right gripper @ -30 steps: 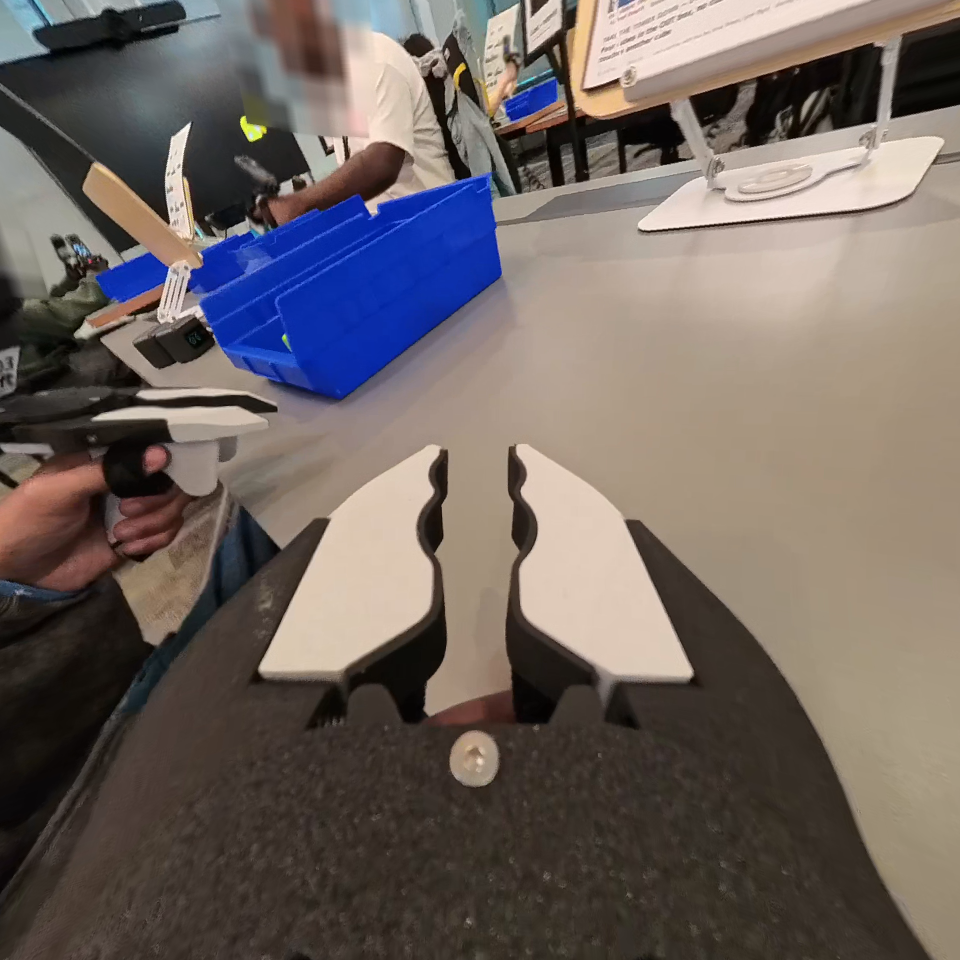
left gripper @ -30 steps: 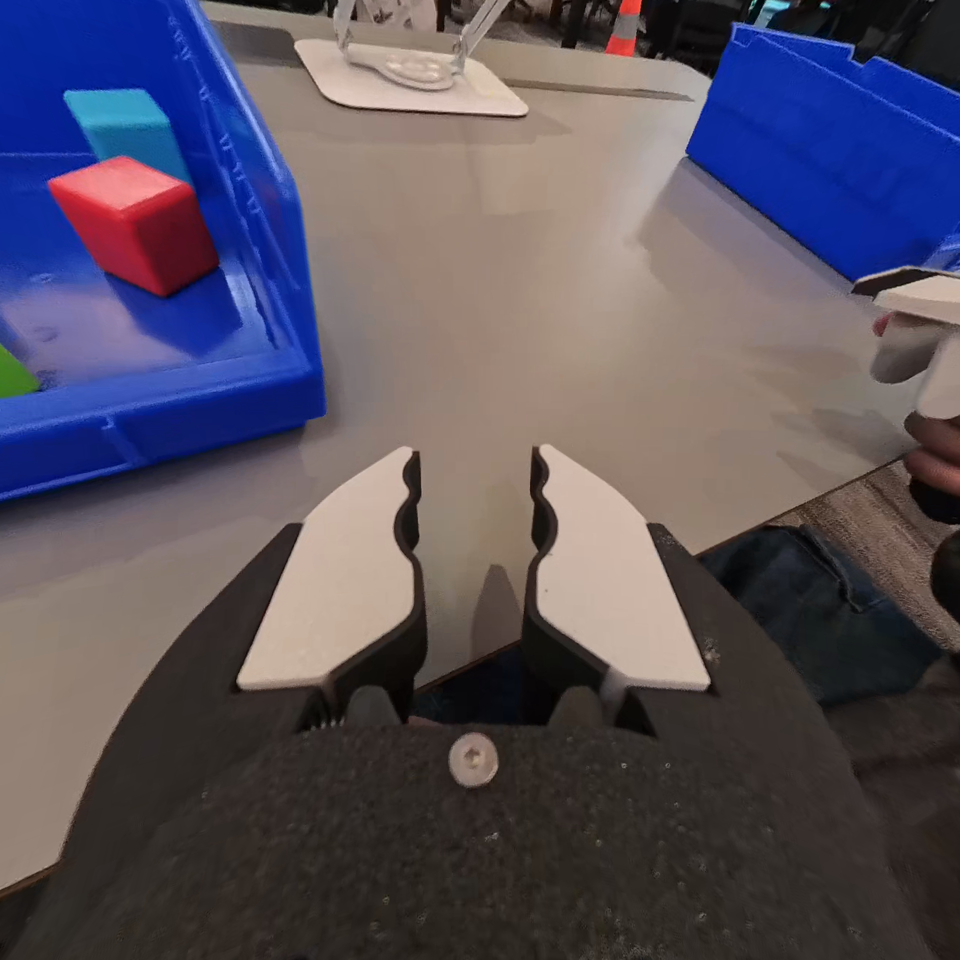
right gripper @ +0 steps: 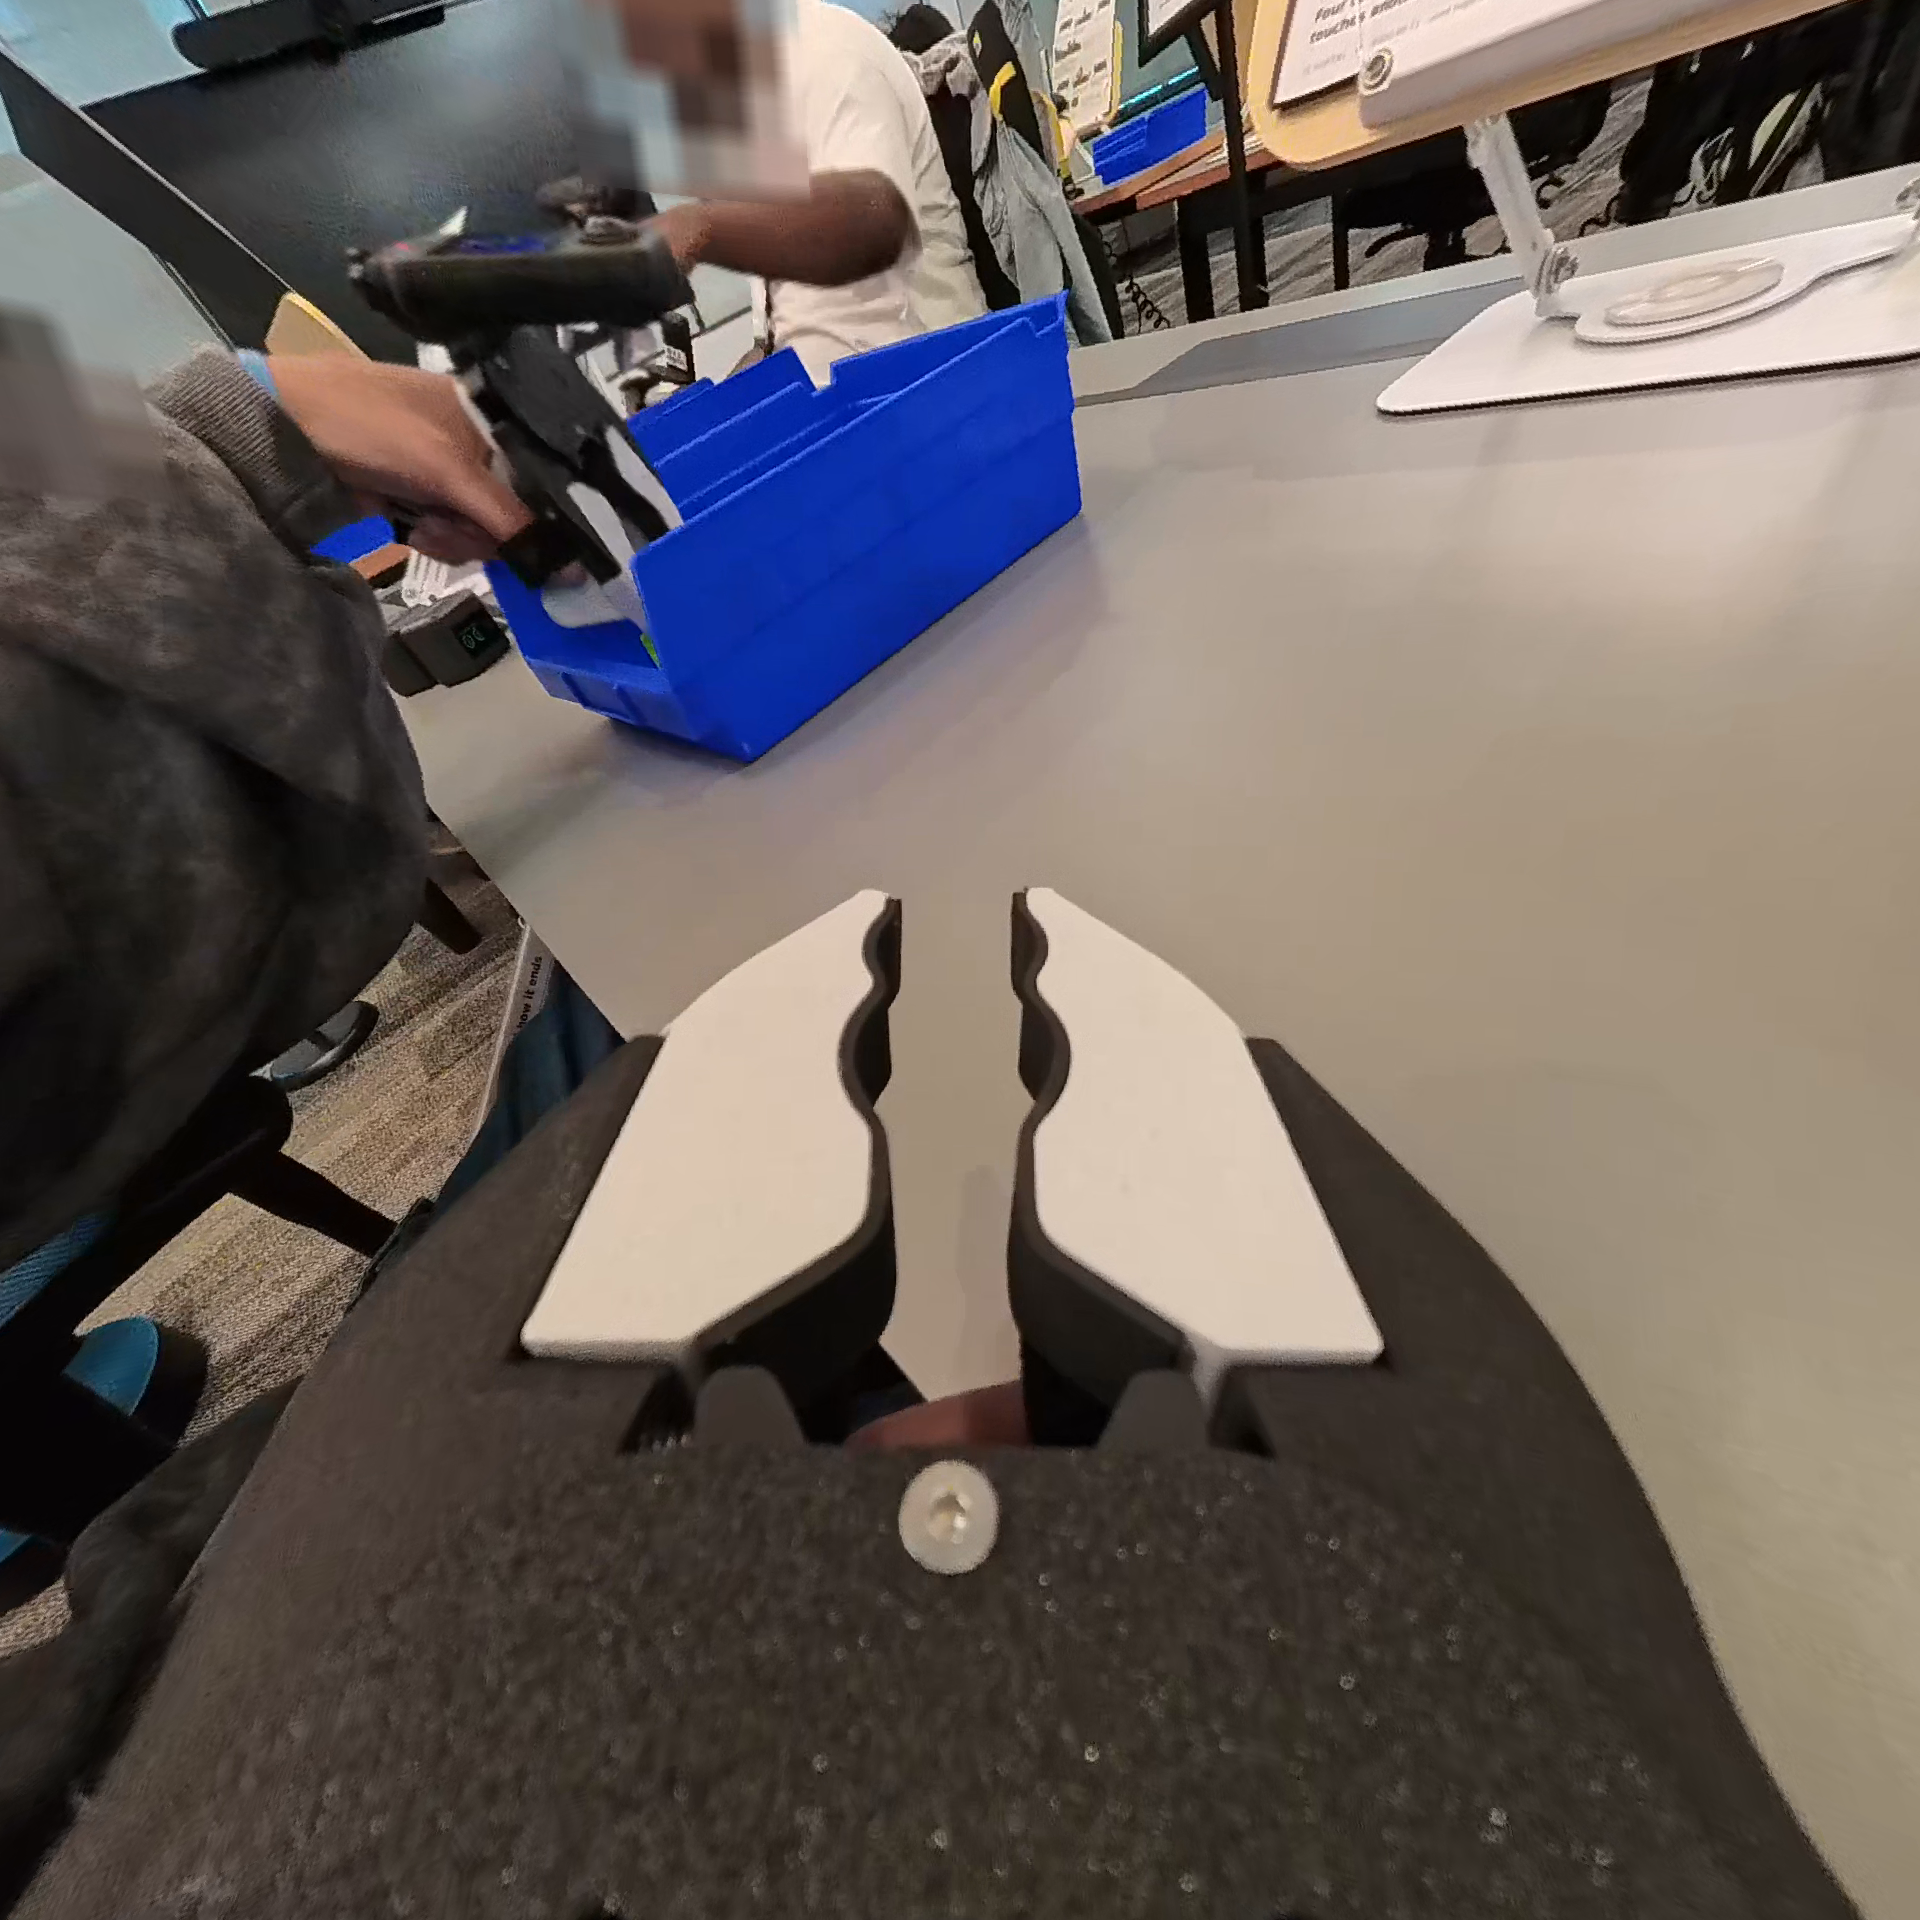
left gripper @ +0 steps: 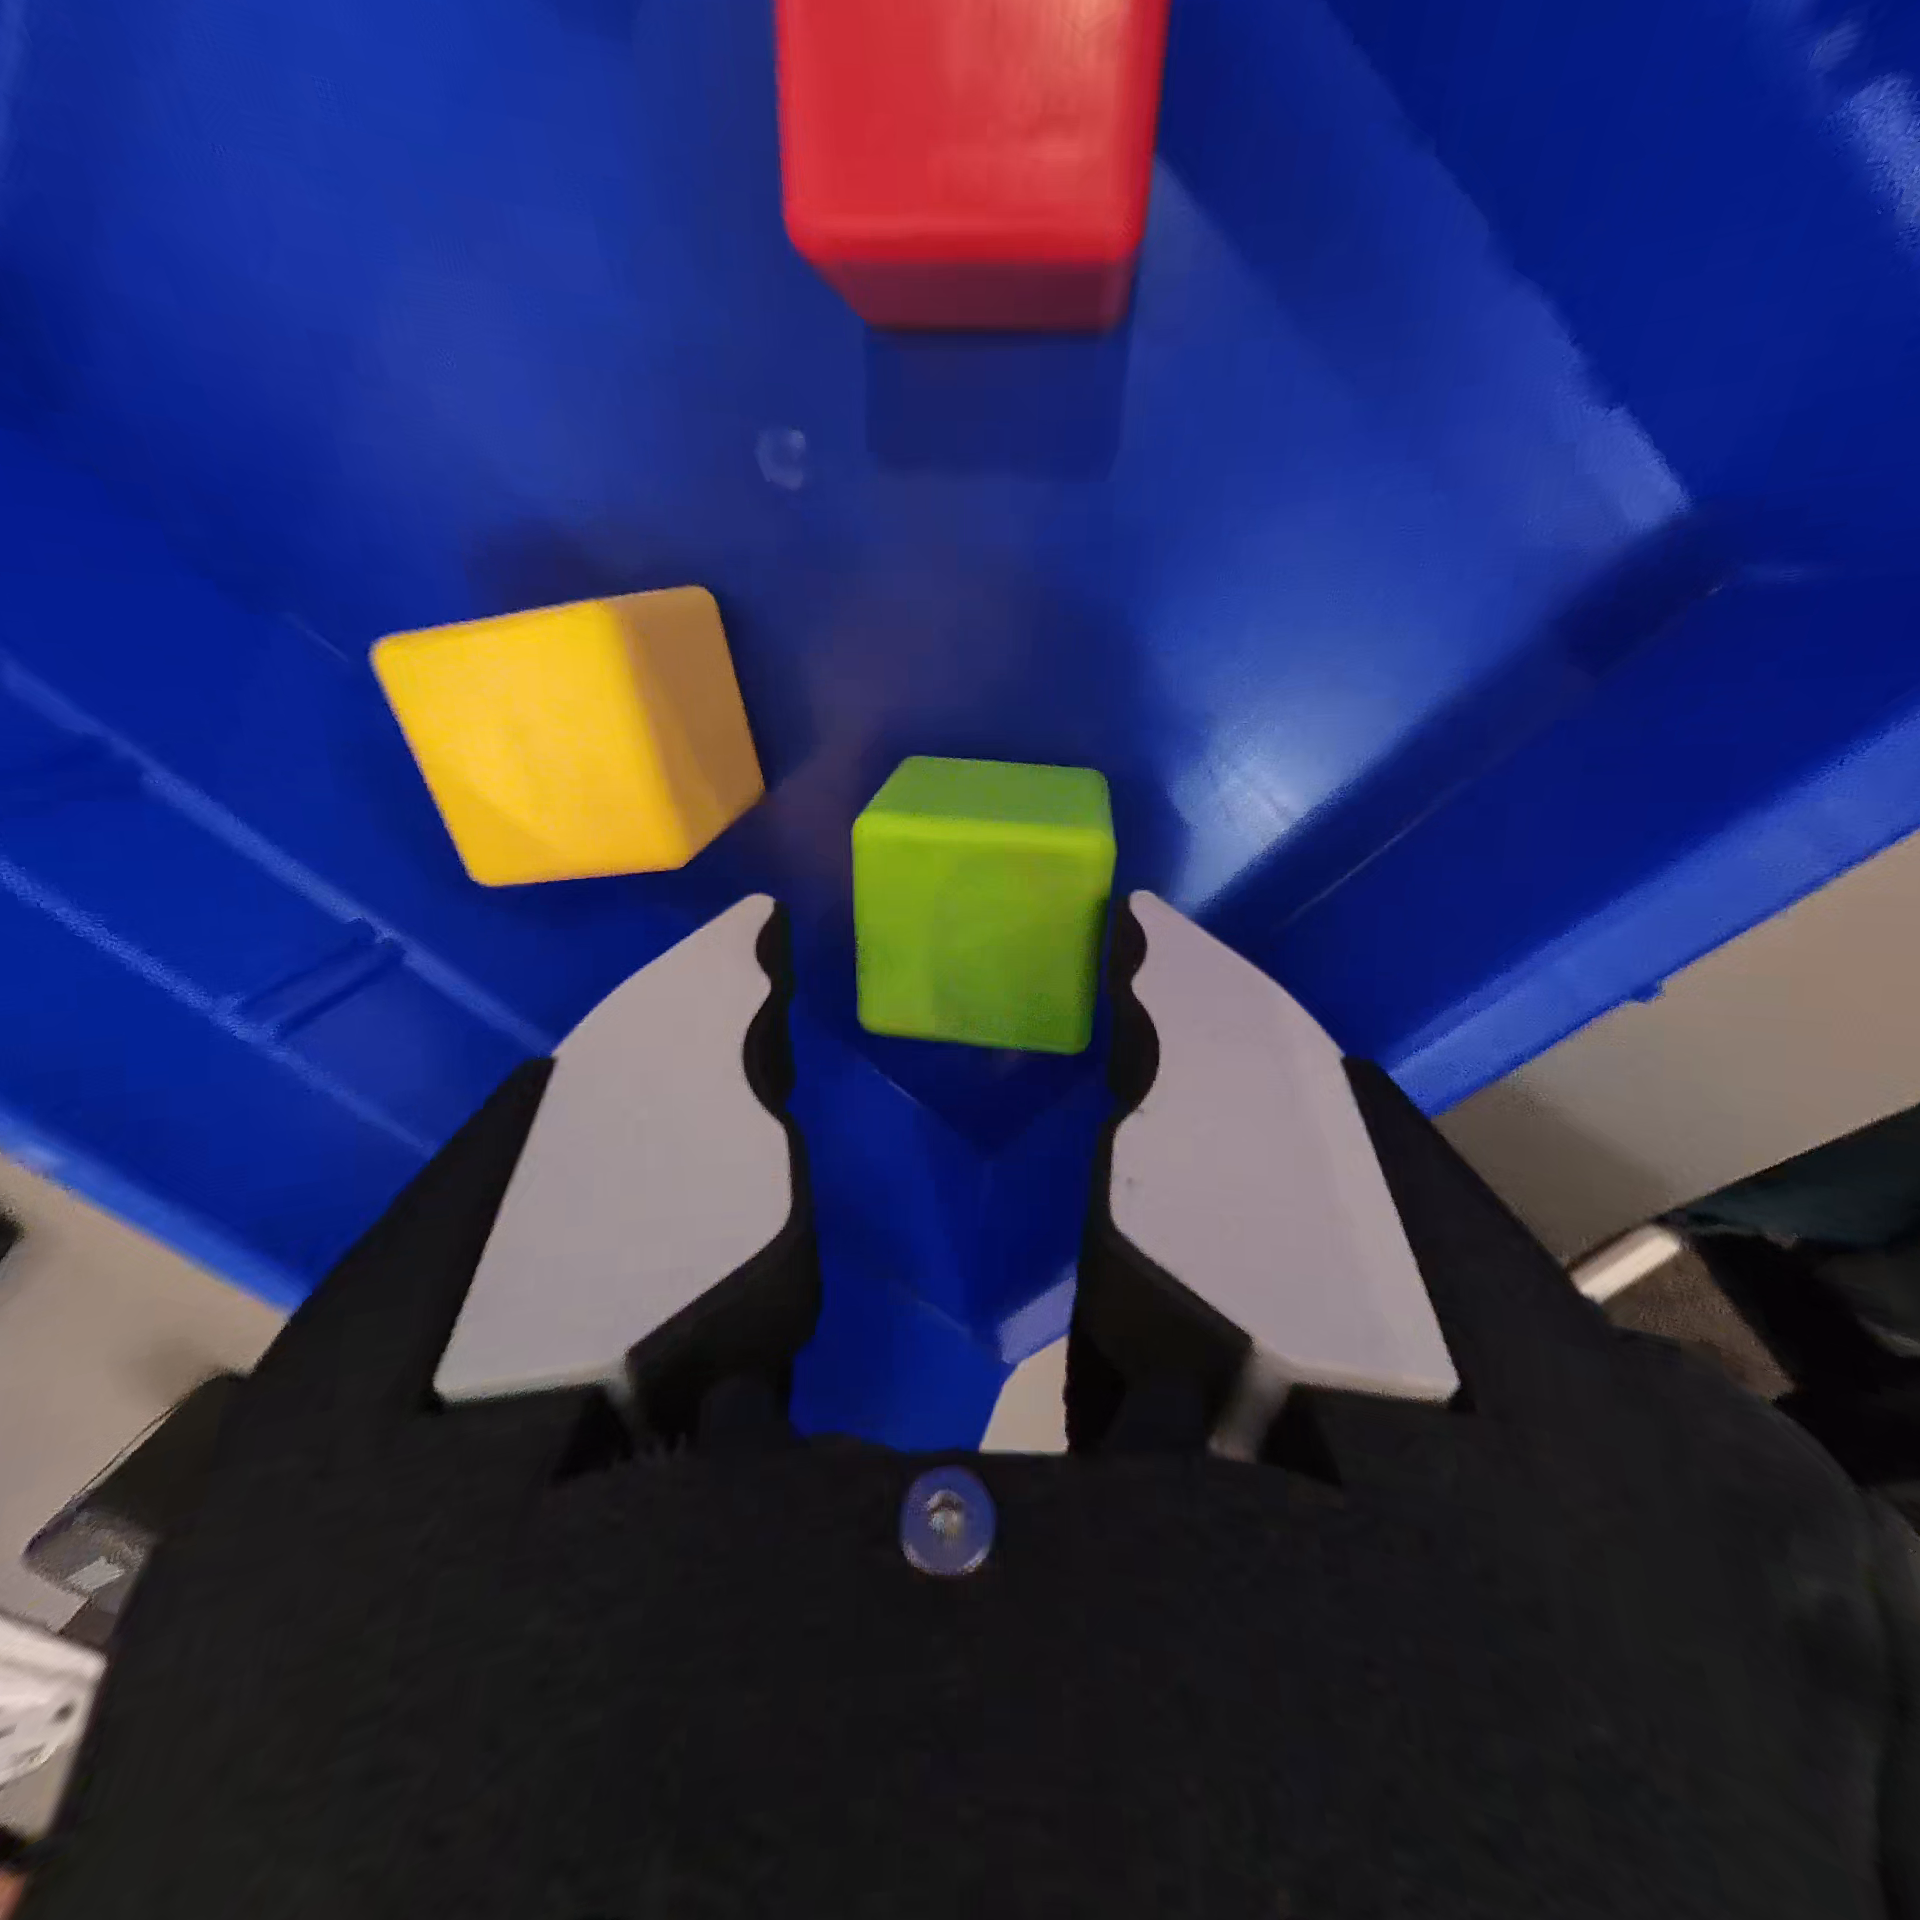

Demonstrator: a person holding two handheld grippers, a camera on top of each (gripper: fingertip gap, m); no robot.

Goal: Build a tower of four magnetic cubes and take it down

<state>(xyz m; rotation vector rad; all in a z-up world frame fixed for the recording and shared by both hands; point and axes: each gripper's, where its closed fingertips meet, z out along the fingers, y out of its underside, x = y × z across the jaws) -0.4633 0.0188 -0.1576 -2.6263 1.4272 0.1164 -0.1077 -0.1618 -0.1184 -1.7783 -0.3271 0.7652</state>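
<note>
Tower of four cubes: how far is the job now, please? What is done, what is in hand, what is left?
Done: nothing is stacked; the grey table carries no cube. In hand: the left gripper reaches into the blue bin, open, its fingers on both sides of the green cube, not yet closed on it. The yellow cube and red cube lie loose. The right gripper hangs open and empty. Left: all stacking and taking down.

A grey desk (right gripper: pixel 1403 727) carried a blue bin (right gripper: pixel 862 551) near its left edge. A white flat stand base (right gripper: pixel 1662 343) lay at the far right corner. Behind the desk sat a person in a white shirt (right gripper: pixel 862 156), beside more blue bins (right gripper: pixel 1148 145).
</note>
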